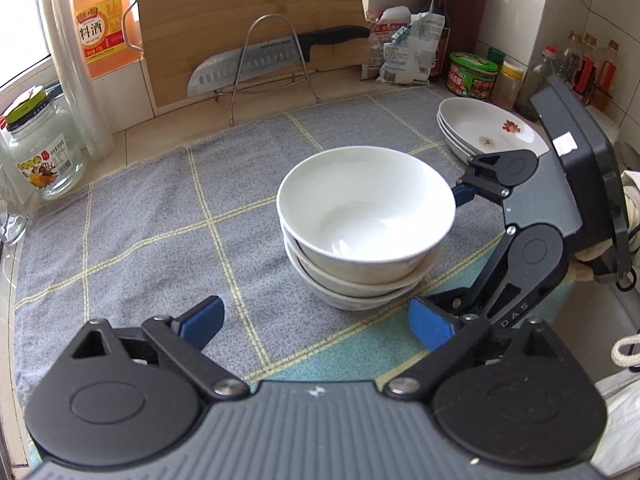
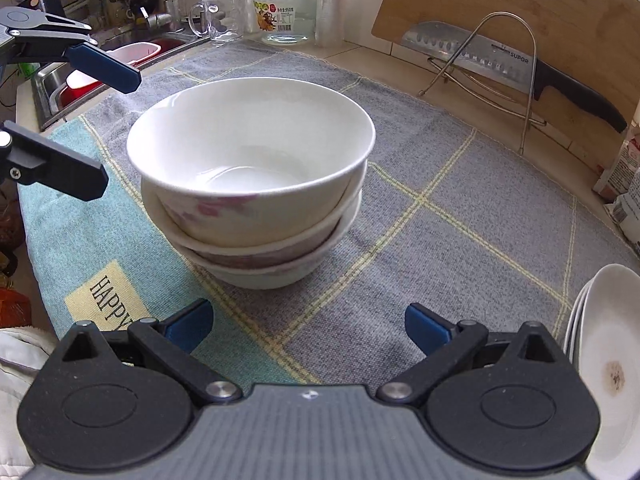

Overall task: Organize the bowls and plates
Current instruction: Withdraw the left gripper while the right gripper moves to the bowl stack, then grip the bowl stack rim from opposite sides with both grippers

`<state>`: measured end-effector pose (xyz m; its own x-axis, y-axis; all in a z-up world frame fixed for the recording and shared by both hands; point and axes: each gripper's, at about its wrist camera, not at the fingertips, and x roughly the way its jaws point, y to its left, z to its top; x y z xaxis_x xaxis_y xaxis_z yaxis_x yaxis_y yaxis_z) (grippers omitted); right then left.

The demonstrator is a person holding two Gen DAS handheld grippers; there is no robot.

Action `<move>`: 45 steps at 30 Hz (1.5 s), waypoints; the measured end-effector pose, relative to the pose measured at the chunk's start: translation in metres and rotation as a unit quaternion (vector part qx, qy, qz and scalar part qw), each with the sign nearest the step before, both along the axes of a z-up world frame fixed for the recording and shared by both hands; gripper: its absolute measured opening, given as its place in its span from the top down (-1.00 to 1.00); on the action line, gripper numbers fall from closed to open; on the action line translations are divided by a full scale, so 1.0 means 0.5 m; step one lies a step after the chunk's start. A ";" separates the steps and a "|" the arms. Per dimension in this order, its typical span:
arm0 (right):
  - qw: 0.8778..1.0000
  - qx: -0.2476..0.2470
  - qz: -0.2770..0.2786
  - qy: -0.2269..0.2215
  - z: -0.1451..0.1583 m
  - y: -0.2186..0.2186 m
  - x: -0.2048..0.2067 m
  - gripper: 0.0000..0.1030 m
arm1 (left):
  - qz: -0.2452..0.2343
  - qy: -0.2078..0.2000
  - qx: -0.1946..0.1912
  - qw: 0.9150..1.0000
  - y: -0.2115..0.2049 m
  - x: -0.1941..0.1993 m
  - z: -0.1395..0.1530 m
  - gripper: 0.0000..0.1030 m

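Bowls: three white bowls (image 1: 366, 220) are sitting one inside the other, in the middle of the cloth (image 1: 160, 216).
Plates: a small pile of white plates (image 1: 488, 130) is lying near the bowls, at the far right corner of the cloth.
Left tongs: the left tongs (image 1: 318, 322) are spread wide, with nothing between the blue tips, and are hanging just in front of the bowls, not touching them.
Right tongs: the right tongs (image 2: 308, 326) are spread wide too, with nothing between them, just beside the bowls on the other side.
Tabletop: the tabletop (image 1: 172, 122) is carrying the cloth.
Behind: a big knife (image 1: 256, 66) is resting in a wire rack (image 1: 276, 60) against a wooden board (image 1: 248, 4).
Left side: a glass jar (image 1: 38, 148) and an orange bottle (image 1: 102, 20) are standing by the wall.
Right side: bags, tins and bottles are crowding the corner behind the plates.
Sink: a sink (image 2: 80, 76) is showing past the cloth's edge, with a glass mug (image 2: 220, 18) next to it.
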<state>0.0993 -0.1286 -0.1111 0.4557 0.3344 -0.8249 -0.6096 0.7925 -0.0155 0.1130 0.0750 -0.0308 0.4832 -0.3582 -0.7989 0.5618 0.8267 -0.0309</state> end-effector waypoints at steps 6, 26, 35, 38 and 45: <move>1.000 0.001 0.017 0.008 -0.015 0.005 0.018 -1.00 | -0.025 0.026 0.025 0.999 -0.026 0.017 -0.060 -0.90; 1.000 -0.009 -0.013 0.020 -0.016 0.015 0.031 -1.00 | -0.191 -0.009 0.016 0.981 -0.026 0.086 -0.134 -1.00; 0.999 -0.030 -0.020 0.023 -0.011 0.042 0.043 -1.00 | -0.246 -0.027 -0.005 0.969 -0.020 0.099 -0.138 -1.00; 0.999 -0.037 -0.018 0.021 -0.009 0.046 0.041 -1.00 | -0.258 -0.024 -0.002 0.966 -0.024 0.111 -0.137 -0.99; 0.998 -0.064 0.000 0.015 0.005 0.059 0.039 -1.00 | -0.278 -0.032 -0.002 0.960 -0.019 0.122 -0.135 -0.98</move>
